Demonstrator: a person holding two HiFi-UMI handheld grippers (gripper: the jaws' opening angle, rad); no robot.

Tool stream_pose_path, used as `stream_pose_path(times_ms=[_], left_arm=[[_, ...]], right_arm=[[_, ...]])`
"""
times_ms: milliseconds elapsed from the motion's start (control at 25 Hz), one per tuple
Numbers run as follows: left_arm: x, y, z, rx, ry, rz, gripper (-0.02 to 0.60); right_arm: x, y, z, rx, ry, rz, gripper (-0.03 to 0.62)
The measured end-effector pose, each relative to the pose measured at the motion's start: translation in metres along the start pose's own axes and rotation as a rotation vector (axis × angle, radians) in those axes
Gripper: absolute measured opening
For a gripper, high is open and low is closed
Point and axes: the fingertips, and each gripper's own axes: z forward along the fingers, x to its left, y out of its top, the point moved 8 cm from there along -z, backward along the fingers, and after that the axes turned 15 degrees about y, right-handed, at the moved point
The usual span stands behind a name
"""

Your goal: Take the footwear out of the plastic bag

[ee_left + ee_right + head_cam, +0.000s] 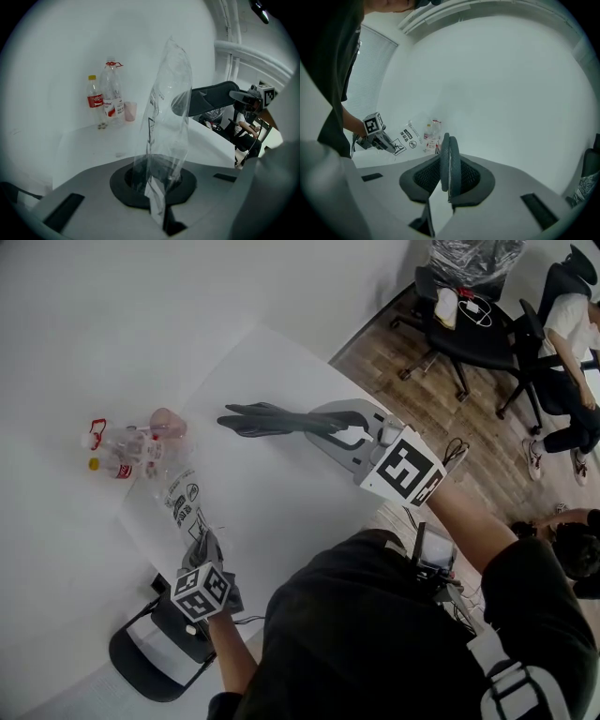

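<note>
Footwear [272,419], a flat grey pair, is pinched in the right gripper's [330,425] jaws at frame centre, clear of the bag [185,502] clamped in the left gripper's [202,542] jaws, lower left. Best lower it flat onto the counter [281,493] before releasing.

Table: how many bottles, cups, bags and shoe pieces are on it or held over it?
Bottles: 2
Pink cup: 1
Plastic bag: 1
Grey footwear pieces: 2, pressed flat together
Total: 6
</note>
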Motion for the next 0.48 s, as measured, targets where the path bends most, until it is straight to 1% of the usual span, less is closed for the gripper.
stream_pose_path(times_ms=[320, 480], left_arm=[[-0.0034, 0.0014, 0.0008, 0.003, -0.008, 0.009, 0.025], [-0.0038, 0.0041, 0.0013, -0.008, -0.01, 0.012, 0.025]], right_arm=[[0.0013, -0.0016, 0.0014, 0.002, 0.004, -0.002, 0.077], [0.0002, -0.0005, 0.0003, 0.0, 0.002, -0.011, 0.077]])
